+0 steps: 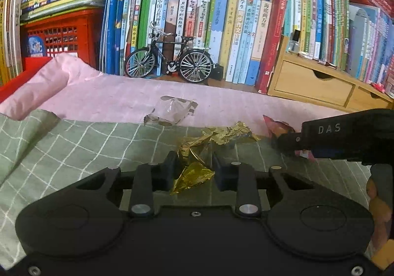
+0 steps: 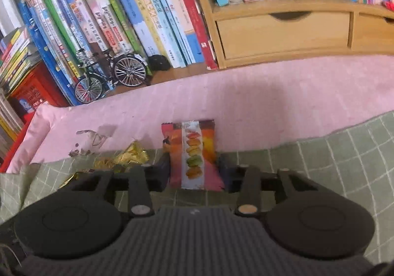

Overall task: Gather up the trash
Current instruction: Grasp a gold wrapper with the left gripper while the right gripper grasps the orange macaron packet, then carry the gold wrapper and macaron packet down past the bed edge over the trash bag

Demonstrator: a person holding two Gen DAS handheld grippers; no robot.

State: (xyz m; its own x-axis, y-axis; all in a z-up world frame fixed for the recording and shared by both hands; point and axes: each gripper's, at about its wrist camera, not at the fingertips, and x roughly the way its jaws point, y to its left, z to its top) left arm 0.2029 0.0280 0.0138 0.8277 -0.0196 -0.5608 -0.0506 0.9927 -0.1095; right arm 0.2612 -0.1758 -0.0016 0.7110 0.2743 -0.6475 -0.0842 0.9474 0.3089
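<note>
Basically both grippers down on wrappers, one piece each.

Left gripper has its jaws narrowed around the gold foil wrapper lying on the green checked cloth; the right pad looks just shy of contact. Right gripper has its jaws pinching the pink snack packet at the cloth's edge. Both feel-wise: featherlight, crinkly, slick film, likely to squirt out, so bite mid-body across a fold. Clear wrapper sits beyond on the pink sheet, untouched.
</note>
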